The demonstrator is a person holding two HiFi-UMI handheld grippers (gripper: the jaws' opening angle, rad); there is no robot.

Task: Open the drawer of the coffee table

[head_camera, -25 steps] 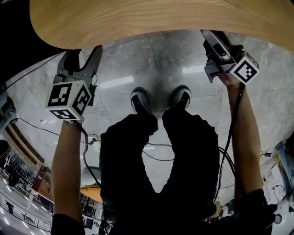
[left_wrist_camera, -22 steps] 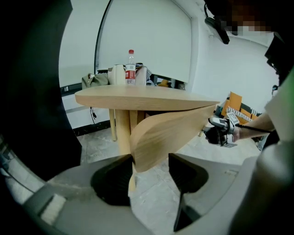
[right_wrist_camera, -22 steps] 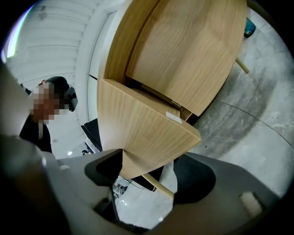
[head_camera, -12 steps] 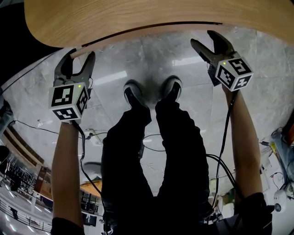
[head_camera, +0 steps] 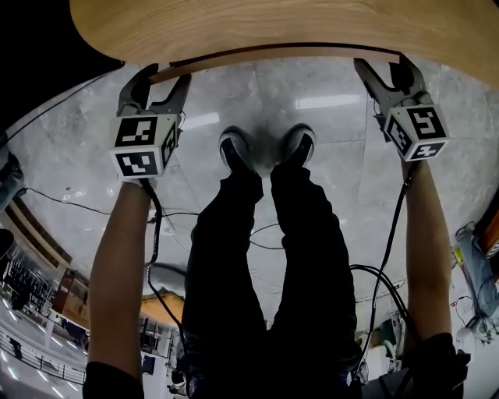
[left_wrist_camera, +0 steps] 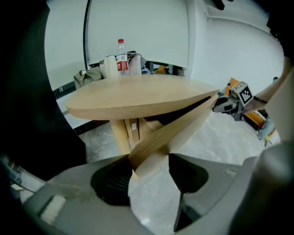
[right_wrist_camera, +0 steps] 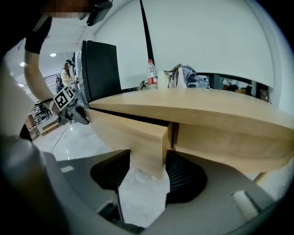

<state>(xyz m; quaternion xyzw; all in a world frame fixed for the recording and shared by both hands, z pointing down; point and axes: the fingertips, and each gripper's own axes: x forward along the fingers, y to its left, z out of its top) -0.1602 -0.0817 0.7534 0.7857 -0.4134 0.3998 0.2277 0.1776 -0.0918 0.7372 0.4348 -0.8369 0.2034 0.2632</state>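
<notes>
The oval wooden coffee table (head_camera: pixel 273 23) fills the top of the head view. Its drawer front (head_camera: pixel 257 56) stands slightly out from the edge, with a dark gap above it. My left gripper (head_camera: pixel 160 80) straddles the drawer front's left end (left_wrist_camera: pixel 174 131); its jaws stand wide and the board lies between the pads (left_wrist_camera: pixel 112 181). My right gripper (head_camera: pixel 383 64) is at the right end (right_wrist_camera: pixel 128 133). Its jaws are closing, and both pads (right_wrist_camera: pixel 183 176) meet the board's faces. Each gripper view shows the other gripper at the far end of the drawer.
The person's legs and shoes (head_camera: pixel 265 152) stand on the grey marble floor between the grippers. Cables (head_camera: pixel 257 234) trail across the floor. A water bottle (left_wrist_camera: pixel 121 57) and bags sit beyond the table. The table legs (left_wrist_camera: pixel 120 135) are under the top.
Both grippers have moved up to the table edge. The right gripper rolled upright and now has the drawer's right end between its jaws. The left now straddles the left end.
</notes>
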